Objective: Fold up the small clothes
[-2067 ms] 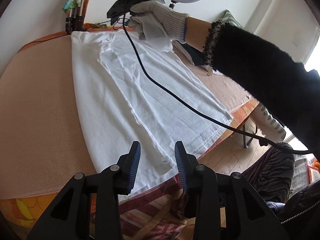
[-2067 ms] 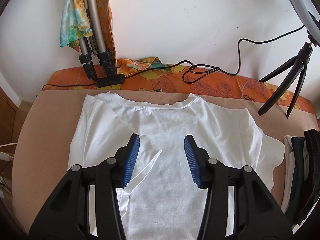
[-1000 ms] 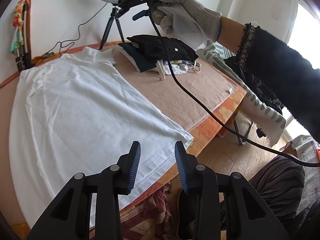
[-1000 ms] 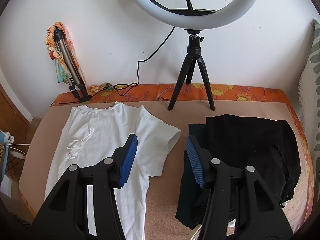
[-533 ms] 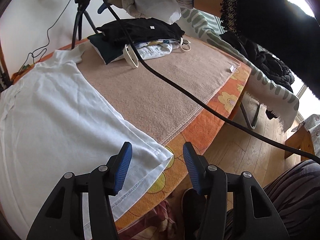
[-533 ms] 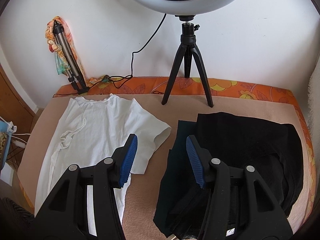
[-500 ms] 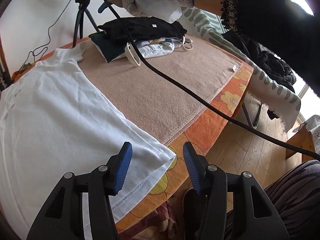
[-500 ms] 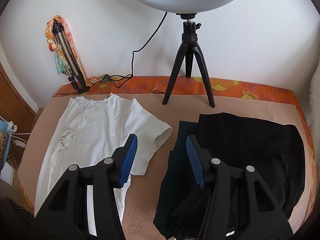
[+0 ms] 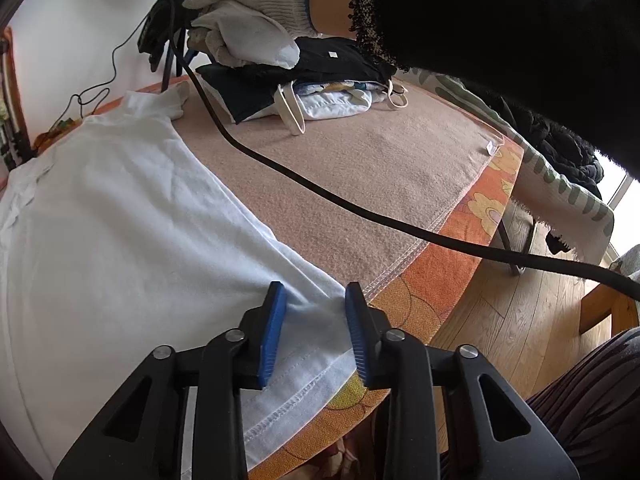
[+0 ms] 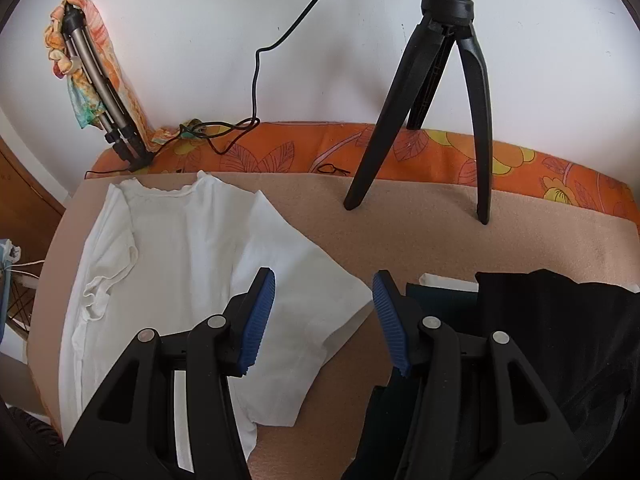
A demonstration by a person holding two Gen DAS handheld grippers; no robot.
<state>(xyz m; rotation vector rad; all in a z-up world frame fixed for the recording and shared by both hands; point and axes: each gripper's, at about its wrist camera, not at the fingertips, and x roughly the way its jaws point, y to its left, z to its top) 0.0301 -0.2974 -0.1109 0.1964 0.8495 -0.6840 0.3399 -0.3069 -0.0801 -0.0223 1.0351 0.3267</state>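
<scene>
A white T-shirt (image 9: pixel 120 240) is lying spread flat on the tan blanket (image 9: pixel 360 168) that is covering the table, its neckline toward the wall and its hem running along the near edge over the orange flowered cloth (image 9: pixel 440 280). The left gripper (image 9: pixel 314 332) is sitting low over the shirt's near hem corner, and its 2 blue pads (image 9: pixel 272 332) have just been closing in, with that corner bunched between them; I cannot tell whether they are pressing it yet. The right gripper (image 10: pixel 320 320) is hovering over the shirt's sleeve (image 10: pixel 312 320), its fingers standing apart with nothing gripped, the sleeve's edge showing in the gap. Just beside that sleeve a stack of dark folded clothes (image 10: pixel 540 340) is resting on the blanket. A gloved hand (image 9: pixel 248 12) is gripping the right tool, a black cable (image 9: pixel 320 196) trailing from it across the table. A black tripod (image 10: pixel 432 100) is standing against the wall.
</scene>
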